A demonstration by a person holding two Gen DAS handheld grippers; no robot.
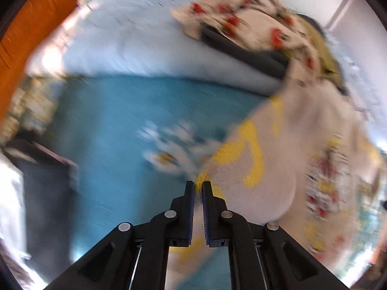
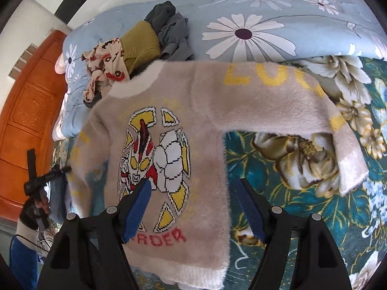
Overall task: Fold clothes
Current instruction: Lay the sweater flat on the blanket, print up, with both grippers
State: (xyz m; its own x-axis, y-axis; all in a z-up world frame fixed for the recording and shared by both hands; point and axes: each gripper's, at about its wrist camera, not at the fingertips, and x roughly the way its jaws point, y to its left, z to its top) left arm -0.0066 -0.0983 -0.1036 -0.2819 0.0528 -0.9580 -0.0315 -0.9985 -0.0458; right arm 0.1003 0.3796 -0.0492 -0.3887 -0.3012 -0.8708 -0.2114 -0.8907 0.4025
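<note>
A fuzzy pink sweater [image 2: 198, 111] with a robot figure and yellow letters lies face up on the flowered bedspread [image 2: 302, 193], one sleeve stretched to the right. My right gripper [image 2: 193, 183] is open above the sweater's lower body, touching nothing. My left gripper [image 1: 198, 184] is shut on the sweater's yellow-marked edge [image 1: 241, 159], seemingly a sleeve; this view is blurred by motion. The left gripper also shows in the right wrist view [image 2: 52, 172] at the sweater's left side.
A pile of other clothes [image 2: 135, 46], mustard, grey and red-patterned, lies at the head of the bed against a daisy-print quilt [image 2: 266, 24]. An orange wooden door [image 2: 31, 111] stands at the left. The bed edge is at the left.
</note>
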